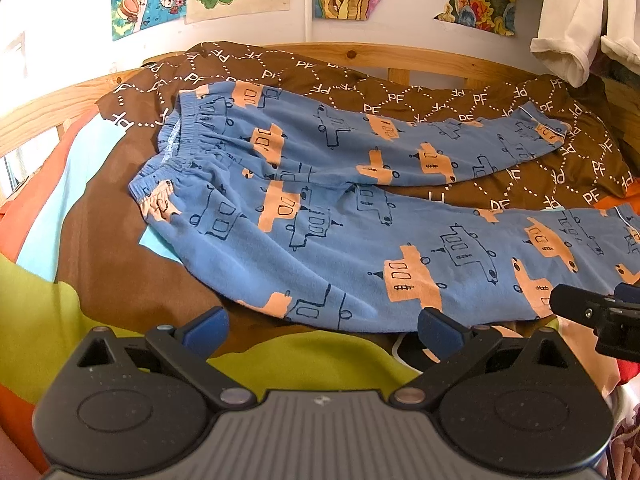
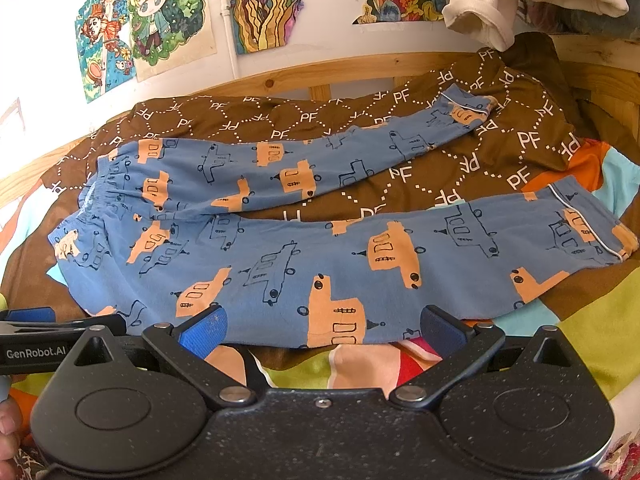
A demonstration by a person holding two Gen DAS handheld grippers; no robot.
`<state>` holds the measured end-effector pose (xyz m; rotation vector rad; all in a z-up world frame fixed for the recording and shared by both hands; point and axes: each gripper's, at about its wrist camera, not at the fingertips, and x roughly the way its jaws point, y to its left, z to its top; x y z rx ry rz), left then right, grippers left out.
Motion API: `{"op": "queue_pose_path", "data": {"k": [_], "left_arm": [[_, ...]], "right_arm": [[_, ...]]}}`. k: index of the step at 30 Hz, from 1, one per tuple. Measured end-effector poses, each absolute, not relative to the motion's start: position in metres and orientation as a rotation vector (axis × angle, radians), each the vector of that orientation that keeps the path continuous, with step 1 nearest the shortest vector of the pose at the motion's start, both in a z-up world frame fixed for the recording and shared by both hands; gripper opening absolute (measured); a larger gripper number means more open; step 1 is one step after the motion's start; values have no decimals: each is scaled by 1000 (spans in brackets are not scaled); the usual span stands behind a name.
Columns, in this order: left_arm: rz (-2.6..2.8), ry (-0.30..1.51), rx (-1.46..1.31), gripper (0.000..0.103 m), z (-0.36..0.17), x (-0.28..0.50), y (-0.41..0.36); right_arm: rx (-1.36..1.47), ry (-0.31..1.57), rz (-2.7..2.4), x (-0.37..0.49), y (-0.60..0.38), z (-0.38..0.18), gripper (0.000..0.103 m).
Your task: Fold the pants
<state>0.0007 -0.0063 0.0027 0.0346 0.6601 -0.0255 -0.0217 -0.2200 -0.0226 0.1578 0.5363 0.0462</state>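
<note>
fleecy blue pants (image 1: 320,216) spread flat, legs splayed, on quilt (image 1: 120,272).

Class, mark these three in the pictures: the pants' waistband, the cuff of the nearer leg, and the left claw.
waistband (image 1: 188,148): left wrist view, on the gathered elastic edge.
nearer leg cuff (image 2: 596,232): right wrist view, on the piped hem end.
left claw (image 1: 322,330): left wrist view, midway between its open blue fingertips.

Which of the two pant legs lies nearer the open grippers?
The near leg, its long edge just ahead of both grippers' fingertips. The far leg lies beyond it toward the wooden bed rail, brown bedding showing between them.
</note>
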Motion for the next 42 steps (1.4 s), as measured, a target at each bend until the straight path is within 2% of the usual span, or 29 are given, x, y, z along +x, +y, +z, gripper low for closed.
{"op": "queue_pose_path", "data": {"k": [13,22,29,34,42], "left_arm": [[-99,641,51,103,10,10,-15],[-163,665,19,103,26,46,-9],[-204,687,-57,103,49,101,10],[-209,610,-60,103,84,152,34],[-130,540,244,103,113,251,61]], "right_arm": [[121,547,53,-12,-219,-16,102],[38,495,93,22,-230,11,102],[-55,500,215,95,-251,46,102],[-102,479,319,158,-263,62,102],[-280,598,523,290,-265,61,102]]}}
